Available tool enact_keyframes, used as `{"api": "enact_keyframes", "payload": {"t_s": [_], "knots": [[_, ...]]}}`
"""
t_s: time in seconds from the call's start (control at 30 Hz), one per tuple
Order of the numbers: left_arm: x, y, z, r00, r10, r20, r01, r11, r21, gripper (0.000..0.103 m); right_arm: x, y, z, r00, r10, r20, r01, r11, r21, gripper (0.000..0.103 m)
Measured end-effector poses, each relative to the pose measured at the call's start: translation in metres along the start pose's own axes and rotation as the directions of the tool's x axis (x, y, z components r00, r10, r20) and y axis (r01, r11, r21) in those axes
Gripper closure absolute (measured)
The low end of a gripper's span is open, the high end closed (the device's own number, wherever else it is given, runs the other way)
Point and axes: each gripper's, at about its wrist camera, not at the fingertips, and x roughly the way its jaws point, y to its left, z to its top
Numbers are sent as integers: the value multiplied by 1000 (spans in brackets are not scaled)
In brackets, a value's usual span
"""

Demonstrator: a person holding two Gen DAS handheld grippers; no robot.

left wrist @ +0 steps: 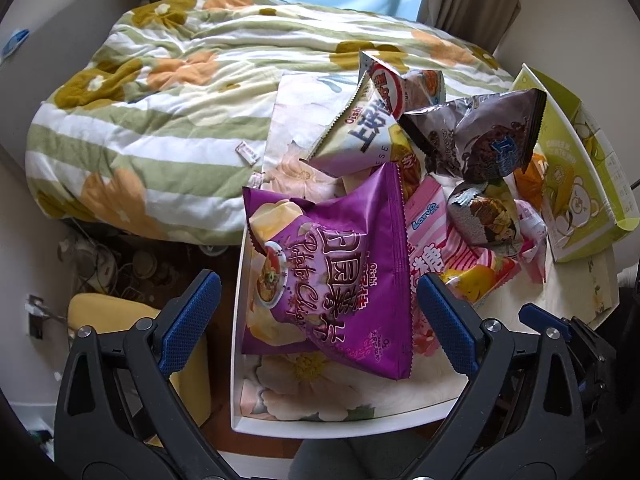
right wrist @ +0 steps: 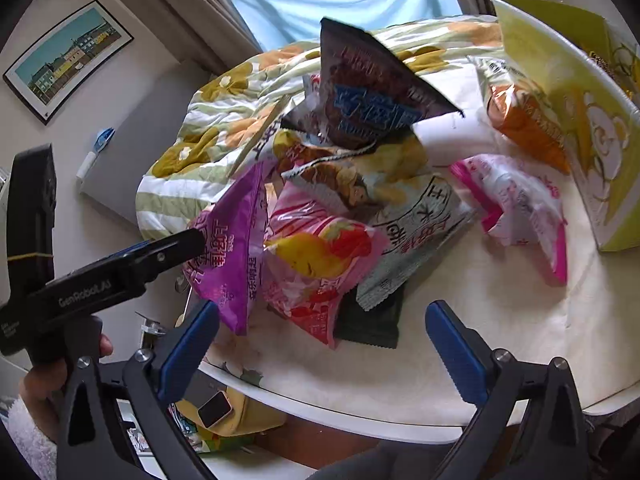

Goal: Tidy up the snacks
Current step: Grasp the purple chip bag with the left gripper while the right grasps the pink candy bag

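A pile of snack bags lies on a white floral table (left wrist: 340, 396). A purple potato chip bag (left wrist: 328, 276) sits at the front, between the fingers of my left gripper (left wrist: 316, 320), which is open around it without touching. Behind it are a pink candy bag (left wrist: 452, 256), a white cheese snack bag (left wrist: 360, 128) and a dark chocolate snack bag (left wrist: 480, 136). In the right wrist view my right gripper (right wrist: 320, 344) is open and empty, just short of the pink candy bag (right wrist: 316, 256) and purple bag (right wrist: 228, 248). A pink-white bag (right wrist: 520, 208) lies apart.
An open yellow-green carton (right wrist: 580, 120) stands at the table's right, with an orange bag (right wrist: 528, 120) beside it. A floral quilt (left wrist: 160, 120) fills the bed behind. A yellow bag (right wrist: 236, 416) lies under the table edge (right wrist: 360, 420). The left gripper's body (right wrist: 100, 280) shows at left.
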Motion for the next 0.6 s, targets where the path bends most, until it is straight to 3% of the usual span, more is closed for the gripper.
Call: {"api": "enact_keyframes", "payload": {"t_s": [0.33,0.43,0.6], "knots": [[41,7,7,997,-3,-76,0,999,-36,7,41,10,7,996,67,-55,-70,996,-58,11],[47,5,9,995,-33,-96,30,999,-36,22,45,10,13,995,84,-51,-87,994,-62,11],[49,0,13,995,-2,-100,2,1000,5,36,47,3,18,995,92,-43,-94,994,-50,11]]}}
